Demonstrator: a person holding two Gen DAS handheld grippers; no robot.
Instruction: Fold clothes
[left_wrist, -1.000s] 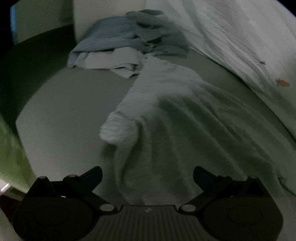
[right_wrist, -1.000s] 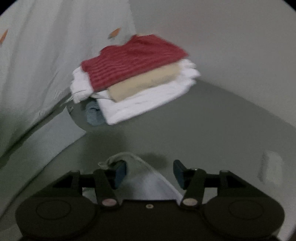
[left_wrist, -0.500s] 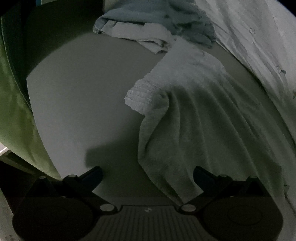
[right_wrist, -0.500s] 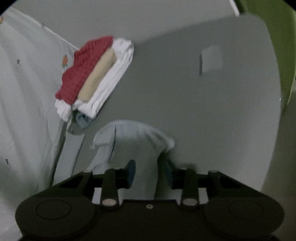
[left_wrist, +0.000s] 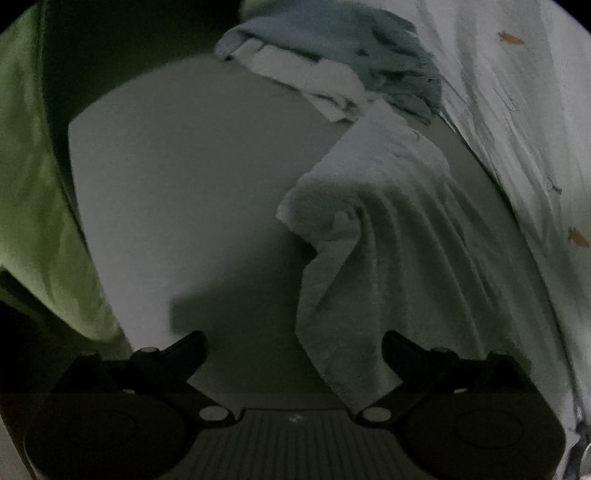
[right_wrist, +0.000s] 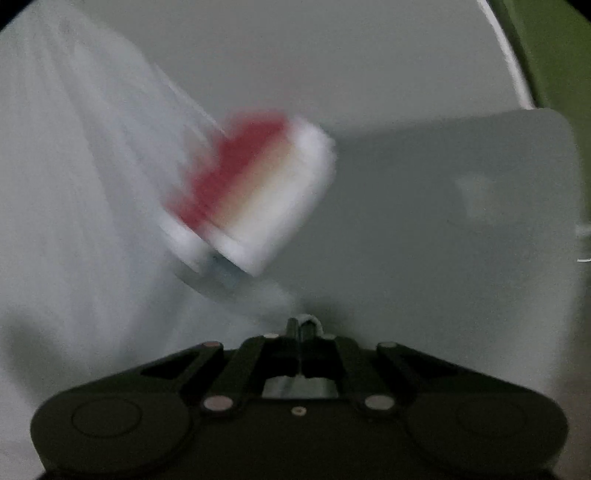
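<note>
The left gripper (left_wrist: 293, 345) hovers with fingers wide apart over the bench (left_wrist: 177, 192); the white towel (left_wrist: 388, 236) lies draped at 1 o'clock, nearly touching its right finger. The right gripper (right_wrist: 301, 328) has fingers clamped together on a towel edge (right_wrist: 308, 318); a blurred folded stack (right_wrist: 258, 188) sits at 11 o'clock.

Pale grey-white towel (left_wrist: 388, 229) on grey table surface (left_wrist: 177, 177); crumpled heap (left_wrist: 332, 62) behind it is dusty blue over white. White sheet (left_wrist: 517, 110) carries small orange motifs; green fabric (left_wrist: 33, 184) lies along the left edge. Blurred folded stack (right_wrist: 251, 192): red over beige over white.
</note>
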